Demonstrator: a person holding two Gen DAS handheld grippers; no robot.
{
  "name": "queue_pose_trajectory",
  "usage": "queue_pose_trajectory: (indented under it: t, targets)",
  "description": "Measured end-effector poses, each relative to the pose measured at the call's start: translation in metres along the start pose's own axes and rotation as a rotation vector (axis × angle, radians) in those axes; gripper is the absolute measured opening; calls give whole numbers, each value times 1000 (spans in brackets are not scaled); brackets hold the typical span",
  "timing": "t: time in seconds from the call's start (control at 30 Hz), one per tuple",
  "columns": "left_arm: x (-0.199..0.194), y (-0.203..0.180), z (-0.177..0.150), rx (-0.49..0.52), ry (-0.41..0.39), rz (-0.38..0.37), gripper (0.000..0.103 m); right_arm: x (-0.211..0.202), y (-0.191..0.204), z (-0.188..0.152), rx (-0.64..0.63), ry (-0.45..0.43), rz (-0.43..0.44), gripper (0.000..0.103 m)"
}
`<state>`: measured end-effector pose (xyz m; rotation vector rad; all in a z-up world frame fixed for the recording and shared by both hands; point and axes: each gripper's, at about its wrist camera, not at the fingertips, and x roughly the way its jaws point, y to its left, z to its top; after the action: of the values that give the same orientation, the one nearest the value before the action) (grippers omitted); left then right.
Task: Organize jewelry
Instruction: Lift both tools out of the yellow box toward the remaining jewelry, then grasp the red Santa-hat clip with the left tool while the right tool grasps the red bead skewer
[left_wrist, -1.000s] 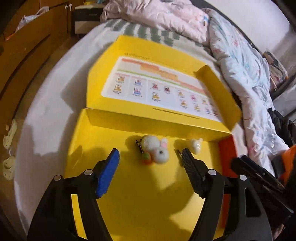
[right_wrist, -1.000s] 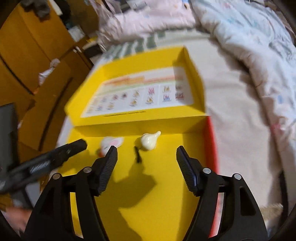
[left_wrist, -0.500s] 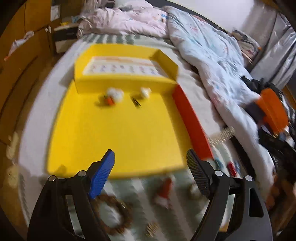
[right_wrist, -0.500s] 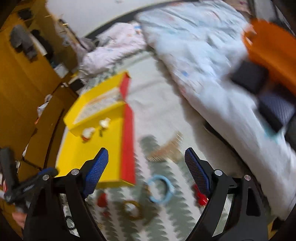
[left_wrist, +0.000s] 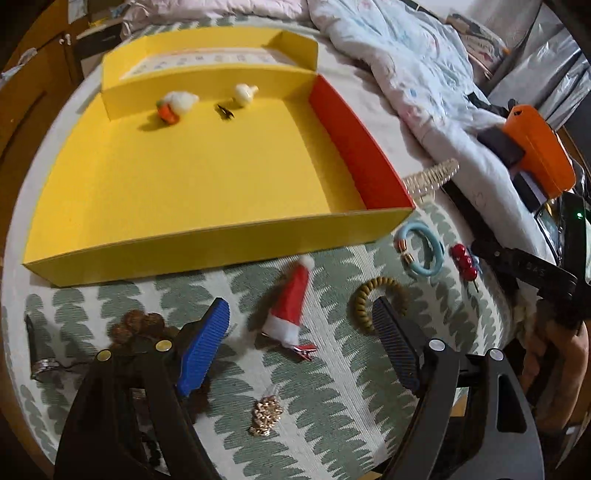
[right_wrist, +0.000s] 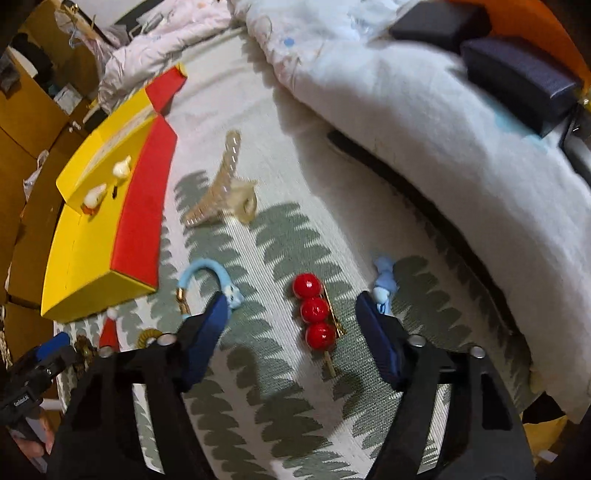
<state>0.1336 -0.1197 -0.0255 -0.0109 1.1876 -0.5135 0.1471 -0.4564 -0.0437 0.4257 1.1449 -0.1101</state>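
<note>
On the bed (left_wrist: 332, 406), over its leaf-patterned cover, both claws now hang above the loose pieces; a second ago they were both over the far end of the yellow box (left_wrist: 184, 177), where the two fluffy white clips (left_wrist: 177, 103) lie. Both have pulled back out of the box and dropped toward the next pieces, so I judge one delivery is done and a new pick-up is starting.

At the left, the left claw (left_wrist: 301, 354) stands wide apart with nothing in it. The Santa-hat clip (left_wrist: 290, 306) lies between its pads, untouched, with a brown scrunchie (left_wrist: 136, 325) to one side, a gold charm (left_wrist: 265, 415) nearer the camera and a coiled hair tie (left_wrist: 380, 302) to the other side.

Further right lie the blue bracelet (left_wrist: 419, 251) and, just beyond it, the red-bead pin (right_wrist: 314, 310).

At the right, the right claw (right_wrist: 291, 328) straddles that pin. Its jaws have just been closing, yet the pads stand clear of the beads on both sides, so nothing is gripped. A small blue charm (right_wrist: 382, 284) sits just beside the right pad, and a clear hair claw-clip (right_wrist: 225, 184) lies farther off toward the box.

Most of the jewelry is outside the box, so the task looks early.
</note>
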Motion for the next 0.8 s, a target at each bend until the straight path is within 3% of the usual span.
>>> queue_pose_trajectory:
  t: [0.17,0.4,0.57,0.8]
  targets:
    - [12,-5,-3,35,21,16,79,9,-2,-1,-15,41,-30,61]
    - [36,-6,-6,59,81,47,55,18,0,-1,-44,56,-79,61]
    - [42,-6,-5,51,90,57,50,25,4,-1,-62,74,-54,56]
    - [51,-4,-6,36,126,47,40,37,12,-3,-87,107,-99,46]
